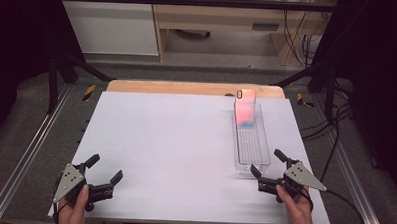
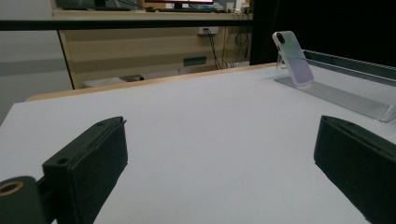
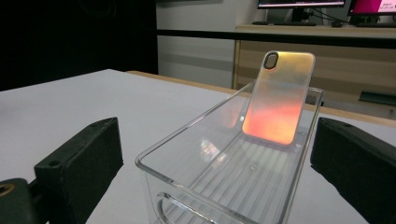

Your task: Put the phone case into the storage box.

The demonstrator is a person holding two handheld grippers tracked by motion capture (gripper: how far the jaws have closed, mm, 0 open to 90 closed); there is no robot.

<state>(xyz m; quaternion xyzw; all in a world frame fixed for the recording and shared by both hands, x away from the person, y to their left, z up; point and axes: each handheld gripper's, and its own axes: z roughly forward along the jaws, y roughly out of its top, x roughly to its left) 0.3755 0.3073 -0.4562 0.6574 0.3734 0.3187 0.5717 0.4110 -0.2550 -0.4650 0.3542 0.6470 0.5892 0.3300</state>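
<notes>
R gripper [image 1: 267, 169] fingers released, spread wide, straddling near end of clear tray [image 1: 251, 149] w/o touching. L gripper [image 1: 106, 170] fingers also released, well apart from tray, low over white surface [image 1: 170, 141]. Phone case [image 1: 245, 109] leaning upright at tray's far end, camera cutout up.

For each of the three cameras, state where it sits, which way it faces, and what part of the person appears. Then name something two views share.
High view: above the person's side, looking forward and down on the white table; both hands, left claw and right claw show.
Left gripper view: rides the left claw, facing across the table.
Right gripper view: rides the right claw, facing the clear tray.
Shared: the phone case leaning in the tray.
</notes>
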